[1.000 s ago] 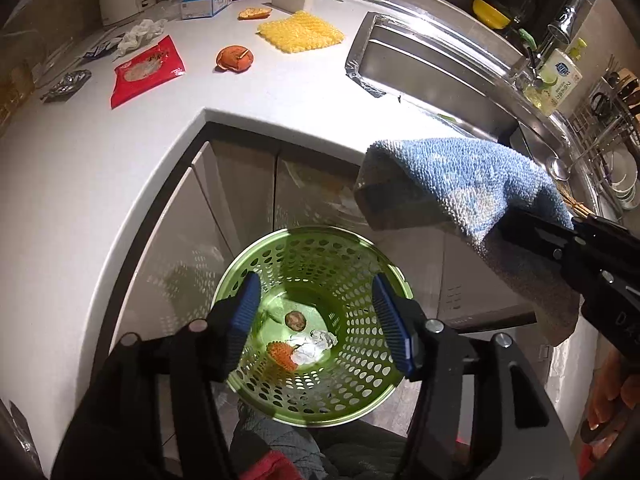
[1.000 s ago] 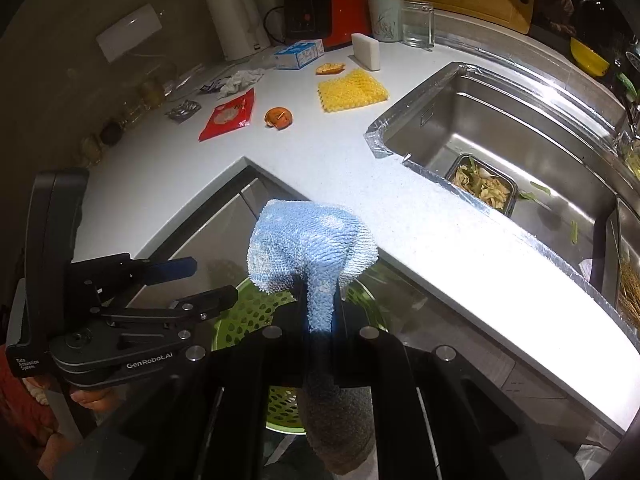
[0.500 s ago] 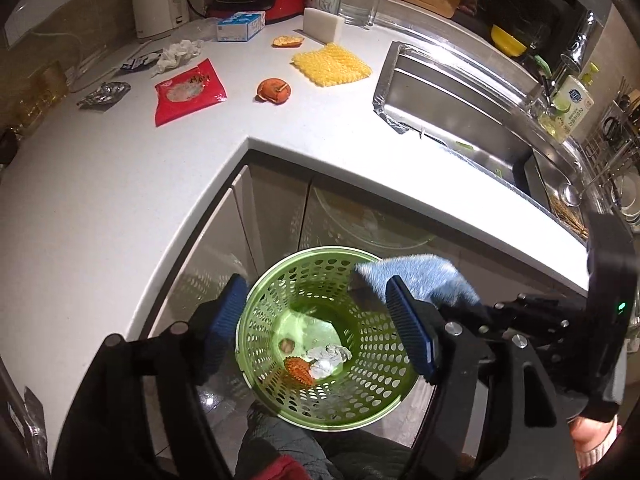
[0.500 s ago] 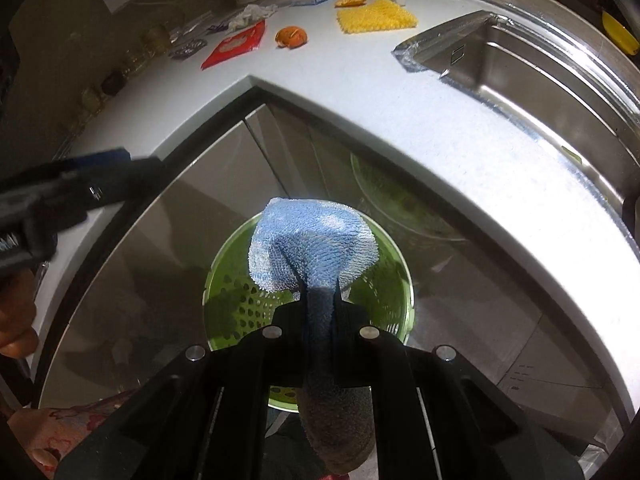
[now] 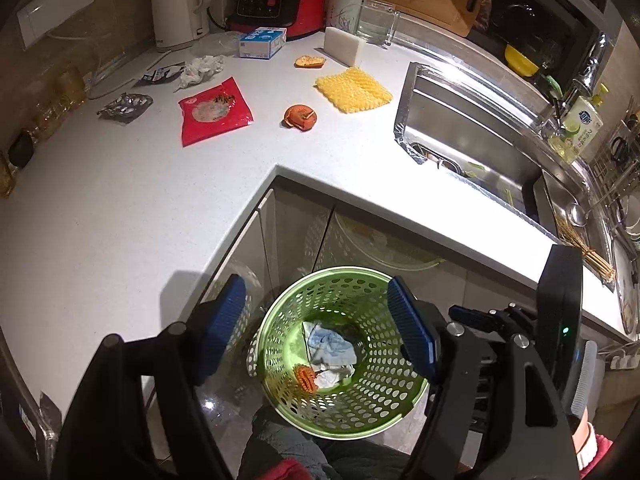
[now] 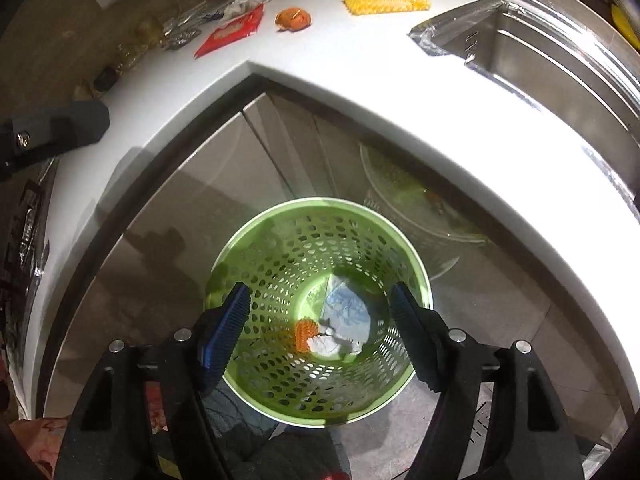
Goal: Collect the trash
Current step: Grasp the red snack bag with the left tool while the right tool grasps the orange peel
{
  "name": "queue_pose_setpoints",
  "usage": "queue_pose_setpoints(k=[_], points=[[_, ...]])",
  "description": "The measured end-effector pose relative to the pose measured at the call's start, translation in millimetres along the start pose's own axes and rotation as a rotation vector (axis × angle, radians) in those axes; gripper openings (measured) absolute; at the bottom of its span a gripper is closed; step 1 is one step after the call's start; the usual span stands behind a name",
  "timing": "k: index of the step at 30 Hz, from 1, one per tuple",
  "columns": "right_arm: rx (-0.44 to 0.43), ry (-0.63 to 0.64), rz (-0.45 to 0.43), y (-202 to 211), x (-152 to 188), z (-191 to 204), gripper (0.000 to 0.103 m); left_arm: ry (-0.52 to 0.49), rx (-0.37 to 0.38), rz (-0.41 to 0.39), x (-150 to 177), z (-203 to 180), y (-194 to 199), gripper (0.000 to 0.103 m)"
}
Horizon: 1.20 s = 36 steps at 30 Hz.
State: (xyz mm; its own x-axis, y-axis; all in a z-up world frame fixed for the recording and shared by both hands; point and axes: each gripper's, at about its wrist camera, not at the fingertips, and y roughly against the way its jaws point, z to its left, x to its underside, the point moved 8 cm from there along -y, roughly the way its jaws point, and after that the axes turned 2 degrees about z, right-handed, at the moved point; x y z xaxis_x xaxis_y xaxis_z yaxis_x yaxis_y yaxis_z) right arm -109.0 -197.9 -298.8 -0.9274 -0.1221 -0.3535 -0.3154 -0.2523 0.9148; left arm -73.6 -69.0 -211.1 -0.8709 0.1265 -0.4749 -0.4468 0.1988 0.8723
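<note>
Left gripper hangs wide and empty above the bin. Right gripper, jaws just sprung wide, hovers over the same bin; the blue cloth lies at its bottom, directly below. This drop looks done. Next: reach up and ahead to the counter for the red packet or peel.

Both grippers are matte black frames with silver screws; 2 ribbed blue fingers tip each.
</note>
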Motion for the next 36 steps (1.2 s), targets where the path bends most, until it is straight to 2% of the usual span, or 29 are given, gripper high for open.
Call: queue_pose_setpoints(k=[1, 2, 3, 13, 19, 26, 28, 36], points=[[0.009, -0.004, -0.015, 5, -6, -1, 0.077, -0.001, -0.001, -0.002, -2, 2, 0, 0.073], [0.019, -0.006, -0.031, 11, -12, -2, 0.078, -0.001, -0.005, -0.004, -4, 4, 1, 0.082], [0.028, -0.007, -0.049, 17, -18, -3, 0.081, 0.002, -0.013, -0.018, -7, 6, 3, 0.083], [0.082, -0.004, -0.189, 59, -83, 1, 0.100, 0.027, -0.023, -0.070, -50, 44, 8, 0.093], [0.090, -0.014, -0.219, 56, -118, 6, 0.101, 0.088, -0.022, -0.073, -81, 78, -6, 0.095], [0.106, -0.019, -0.227, 39, -155, 11, 0.101, 0.155, -0.024, -0.049, -127, 100, -48, 0.095], [0.105, -0.027, -0.224, 33, -163, 10, 0.101, 0.181, -0.052, -0.037, -140, 107, -66, 0.095], [0.122, -0.046, -0.226, 5, -198, 8, 0.101, 0.265, -0.084, 0.033, -167, 128, -129, 0.095]])
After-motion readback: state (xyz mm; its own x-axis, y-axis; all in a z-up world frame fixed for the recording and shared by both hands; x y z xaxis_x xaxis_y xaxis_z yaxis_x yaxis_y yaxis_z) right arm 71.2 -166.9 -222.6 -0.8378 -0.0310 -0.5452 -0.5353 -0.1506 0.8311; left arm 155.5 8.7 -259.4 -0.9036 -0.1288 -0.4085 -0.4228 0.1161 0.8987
